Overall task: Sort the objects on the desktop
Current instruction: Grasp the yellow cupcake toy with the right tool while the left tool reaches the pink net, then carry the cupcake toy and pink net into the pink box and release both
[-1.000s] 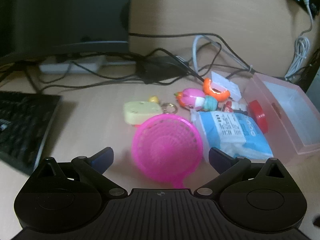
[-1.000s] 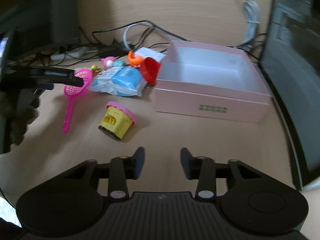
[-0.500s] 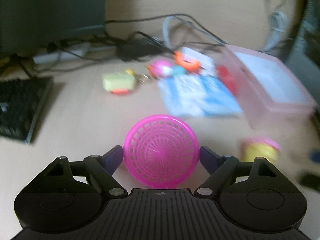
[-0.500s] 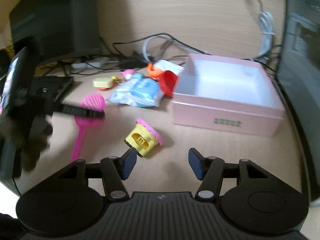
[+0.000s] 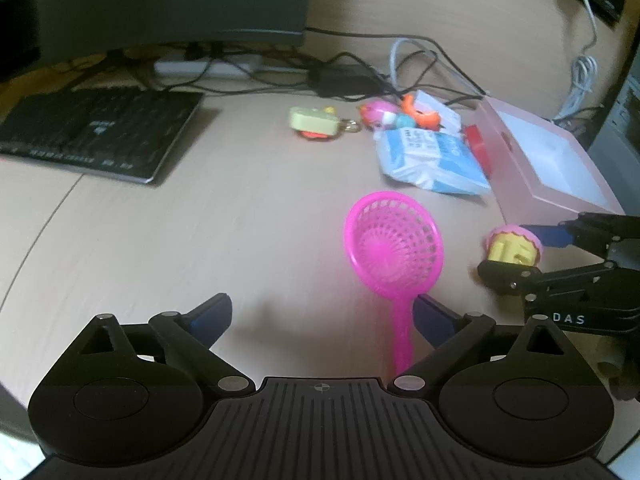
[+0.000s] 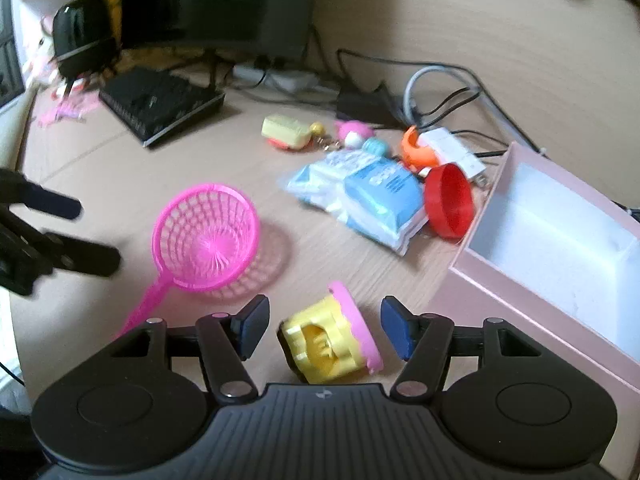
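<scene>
A pink toy sieve [image 5: 394,250] lies on the desk, its handle just inside my left gripper's right finger; it also shows in the right wrist view [image 6: 206,238]. My left gripper [image 5: 322,316] is open and empty. My right gripper [image 6: 324,326] is open, with a yellow and pink toy cup [image 6: 330,342] lying on its side between the fingers, not clamped. That cup [image 5: 514,246] also shows in the left wrist view between the right gripper's fingers [image 5: 544,234]. An open pink box [image 6: 556,236] stands at the right.
A blue wipes pack [image 6: 368,196], red funnel [image 6: 448,200], orange toy [image 6: 416,152], pink toy [image 6: 352,134] and yellow keychain [image 6: 286,132] lie behind. A black keyboard [image 5: 96,136], monitor [image 5: 168,0] and tangled cables [image 5: 352,76] stand at the back.
My left gripper has drawn back and left, leaving the sieve on the desk. My right gripper has moved forward and now has the yellow cup between its open fingers.
</scene>
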{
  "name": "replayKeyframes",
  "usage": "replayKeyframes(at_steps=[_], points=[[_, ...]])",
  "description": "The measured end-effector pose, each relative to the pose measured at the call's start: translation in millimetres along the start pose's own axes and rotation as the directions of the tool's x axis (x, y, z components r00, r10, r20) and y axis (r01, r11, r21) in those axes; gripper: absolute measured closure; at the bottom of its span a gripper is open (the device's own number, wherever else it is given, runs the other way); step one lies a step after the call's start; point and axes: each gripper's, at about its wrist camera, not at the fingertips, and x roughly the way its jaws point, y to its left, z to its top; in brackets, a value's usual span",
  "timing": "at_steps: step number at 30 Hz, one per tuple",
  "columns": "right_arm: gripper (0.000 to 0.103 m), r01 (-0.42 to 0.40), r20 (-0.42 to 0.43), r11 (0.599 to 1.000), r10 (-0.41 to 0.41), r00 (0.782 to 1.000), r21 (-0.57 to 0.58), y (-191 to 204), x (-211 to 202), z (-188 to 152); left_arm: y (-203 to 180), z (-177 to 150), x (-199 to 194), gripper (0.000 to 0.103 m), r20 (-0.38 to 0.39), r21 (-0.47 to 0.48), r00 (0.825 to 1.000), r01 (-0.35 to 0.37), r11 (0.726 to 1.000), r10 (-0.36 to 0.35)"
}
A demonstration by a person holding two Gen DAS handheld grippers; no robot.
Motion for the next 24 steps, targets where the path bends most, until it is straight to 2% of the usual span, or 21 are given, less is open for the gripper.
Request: replayKeyframes(at_steps=[2,5,9,15,18,21,24], points=[[0.055,0.008,-0.014,1.000,-0.008,1.000,-0.029,3,2,-3,1,-3,2,0.003,-0.010,-0.009,1.000,-0.002,1.000,0.002],[0.061,0.047,-0.006,0.998,-0.048,0.999,-0.040,6,-7,-7,-9,0,12,0.002,-0.019,0.028,1.000,0.012,1.000,-0.012],[0.061,0.087,0.004,0.996,-0.087,0.996,0.009,-3,-34,-14,-36,12,33,0.002,-0.016,0.126,1.000,0.015,0.992,-0.013],[0.061,0.143,-0.008,0.984,-0.143,0.990,0.110,-21,-77,-29,-66,25,66,0.002,-0.043,0.221,0.998,-0.025,0.975,0.035],[0.061,0.167,-0.018,0.974,-0.166,0.986,0.156,-29,-93,-37,-71,26,69,0.016,-0.059,0.246,0.997,-0.024,0.969,0.040],[0.061,0.182,-0.020,0.964,-0.181,0.983,0.196,-37,-111,-43,-77,25,56,0.016,-0.062,0.268,0.998,0.024,0.963,-0.007],[0.061,0.195,-0.003,0.954,-0.200,0.980,0.228,-46,-133,-48,-92,39,26,0.016,-0.059,0.276,0.991,0.132,0.952,-0.121]])
